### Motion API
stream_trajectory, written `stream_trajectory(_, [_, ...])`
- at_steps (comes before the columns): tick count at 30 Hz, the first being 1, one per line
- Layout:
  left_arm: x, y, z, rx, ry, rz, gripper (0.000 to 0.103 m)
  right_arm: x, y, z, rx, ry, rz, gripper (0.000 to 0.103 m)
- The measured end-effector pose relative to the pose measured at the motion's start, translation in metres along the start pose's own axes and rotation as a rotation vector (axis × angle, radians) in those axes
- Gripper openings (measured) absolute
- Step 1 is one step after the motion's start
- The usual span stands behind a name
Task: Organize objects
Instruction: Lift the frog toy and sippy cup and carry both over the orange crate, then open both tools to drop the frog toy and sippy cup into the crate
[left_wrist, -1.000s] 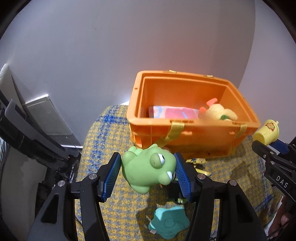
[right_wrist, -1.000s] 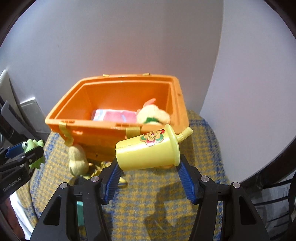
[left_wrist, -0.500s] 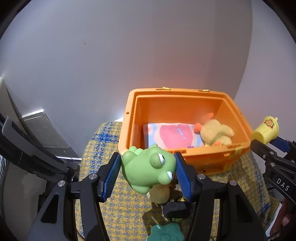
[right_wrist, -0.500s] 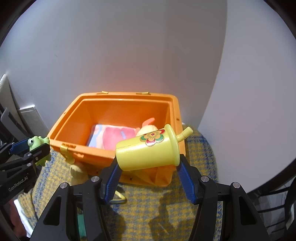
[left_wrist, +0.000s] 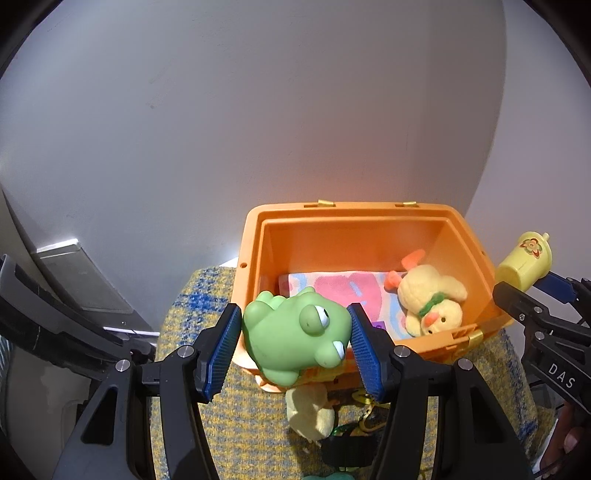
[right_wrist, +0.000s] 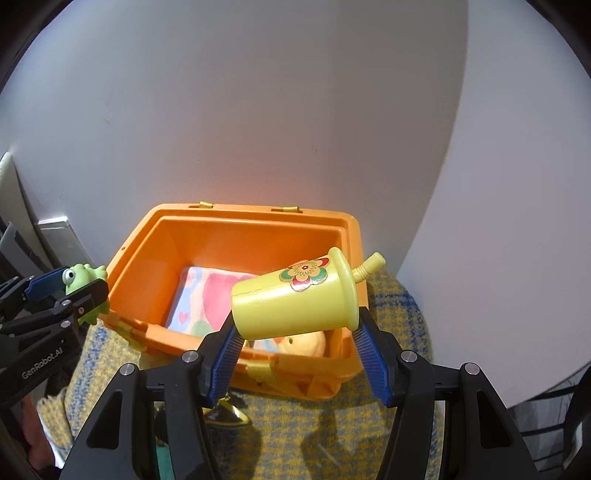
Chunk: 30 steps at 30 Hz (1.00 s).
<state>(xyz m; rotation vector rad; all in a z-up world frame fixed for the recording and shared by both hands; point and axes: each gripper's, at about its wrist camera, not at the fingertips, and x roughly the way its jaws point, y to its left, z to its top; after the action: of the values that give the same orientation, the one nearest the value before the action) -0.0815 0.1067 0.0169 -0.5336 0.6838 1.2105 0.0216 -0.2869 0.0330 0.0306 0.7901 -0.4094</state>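
Note:
My left gripper is shut on a green frog toy and holds it above the near left corner of the orange bin. My right gripper is shut on a yellow toy cup with a flower sticker and a straw, held on its side over the bin's near right rim. Inside the bin lie a pink patterned cloth and a yellow plush duck. Each gripper shows in the other's view: the frog at left, the cup at right.
The bin stands on a yellow and blue checked cloth against a white wall. In front of the bin lie a pale yellow plush, a yellow keyring piece and a teal toy at the frame's lower edge. Dark furniture stands at left.
Both grippers have risen and moved forward toward the bin with their toys; the frog and the cup now hang over its near rim, and the bin's inside shows from above.

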Motion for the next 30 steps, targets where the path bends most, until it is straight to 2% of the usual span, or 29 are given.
stream_trajectory(12, [0.023,-0.008,0.016,0.034,0.027,-0.037,0.058,0.021,0.0,0.018,-0.014,0.02,0.017,0.059])
stream_trajectory(22, [0.049,-0.018,0.02,0.042,0.071,-0.068,0.058,0.053,-0.004,0.026,-0.015,0.091,0.037,0.059])
stream_trajectory(28, [0.061,-0.02,0.015,0.035,0.097,-0.061,0.058,0.066,-0.002,0.028,-0.028,0.132,0.055,0.059])
stream_trajectory(29, [0.061,-0.02,0.014,0.034,0.097,-0.055,0.059,0.067,-0.001,0.028,-0.03,0.134,0.054,0.06])
stream_trajectory(30, [0.061,-0.02,0.014,0.032,0.097,-0.05,0.066,0.066,-0.001,0.028,-0.029,0.134,0.048,0.062])
